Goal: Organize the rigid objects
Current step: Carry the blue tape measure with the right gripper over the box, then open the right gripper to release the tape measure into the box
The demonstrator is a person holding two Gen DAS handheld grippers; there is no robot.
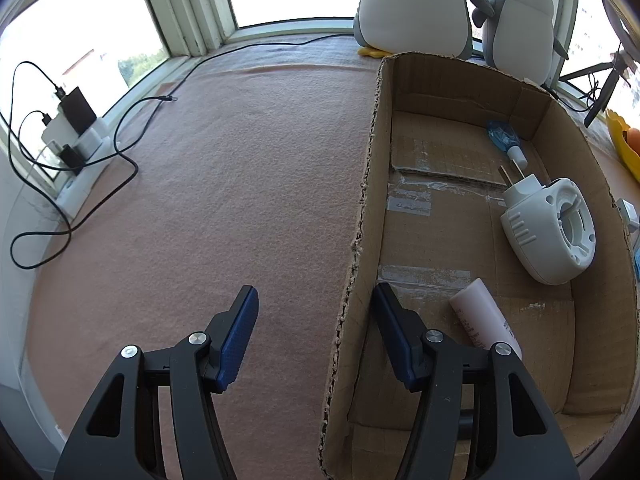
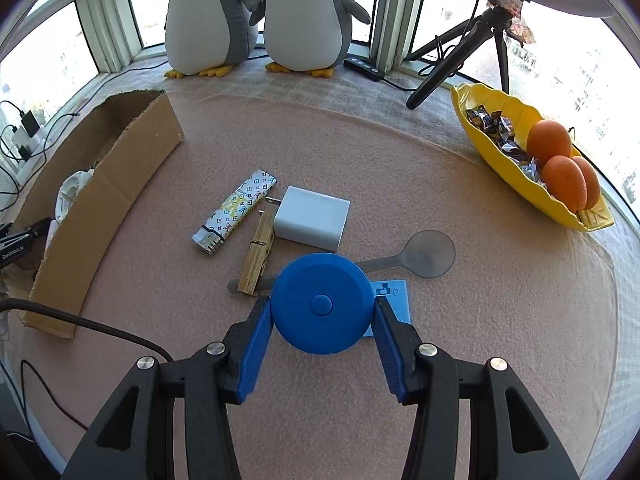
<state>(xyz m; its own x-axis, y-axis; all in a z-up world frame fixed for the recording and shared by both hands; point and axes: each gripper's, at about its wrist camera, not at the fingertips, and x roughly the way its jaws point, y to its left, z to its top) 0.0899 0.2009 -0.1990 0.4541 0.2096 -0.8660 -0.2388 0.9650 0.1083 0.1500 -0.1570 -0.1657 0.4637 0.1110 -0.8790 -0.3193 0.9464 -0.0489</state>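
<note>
A cardboard box [image 1: 372, 168] holds a white plug-in device [image 1: 548, 228], a pink tube [image 1: 484, 320] and a blue refill bottle [image 1: 502, 136]. My left gripper [image 1: 316, 300] is open and empty, straddling the box's left wall. My right gripper [image 2: 322, 308] is shut on a round blue tape measure [image 2: 322, 304] above the mat. Beneath and beyond it lie a blue card [image 2: 394, 300], a grey spoon [image 2: 428, 254], a wooden clothespin [image 2: 258, 258], a white charger [image 2: 312, 218] and a patterned lighter [image 2: 236, 210]. The box also shows at left in the right wrist view [image 2: 104, 196].
Two plush penguins [image 2: 260, 16] stand by the window. A yellow dish [image 2: 516, 184] with oranges and sweets sits at the right. A tripod [image 2: 460, 52] stands behind it. A power strip with chargers and cables [image 1: 76, 136] lies at the far left.
</note>
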